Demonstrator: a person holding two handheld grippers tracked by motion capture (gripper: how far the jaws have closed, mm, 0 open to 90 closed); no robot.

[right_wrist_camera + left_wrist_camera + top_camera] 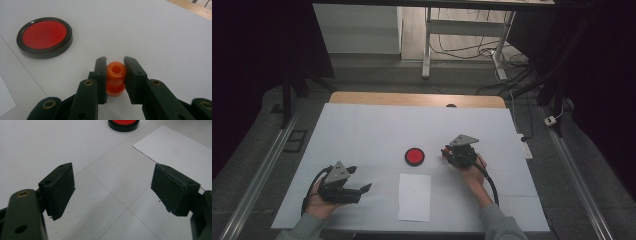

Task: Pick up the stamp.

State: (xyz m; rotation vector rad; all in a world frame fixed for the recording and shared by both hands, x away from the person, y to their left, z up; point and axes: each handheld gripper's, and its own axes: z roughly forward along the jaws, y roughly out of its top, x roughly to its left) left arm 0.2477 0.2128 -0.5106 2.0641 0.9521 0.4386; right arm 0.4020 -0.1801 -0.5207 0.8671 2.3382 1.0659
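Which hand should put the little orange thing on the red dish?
Probably the right: its hand-held gripper is shut on the orange piece, with the red dish just beside it. The left hand-held gripper is open and farther away.

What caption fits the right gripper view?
Right tool clamps a small orange plastic spool beside a round red black-rimmed disc.

Table [362, 125]: white top, faint seam lines, bare wood strip along the far edge. Landmark is the red disc [414, 156], black-rimmed, lying flat near mid-table. White paper sheet [414, 197] lies flat on the person's side of the disc, apart from it. Small orange spool [115, 77] rests right of the disc, near it.
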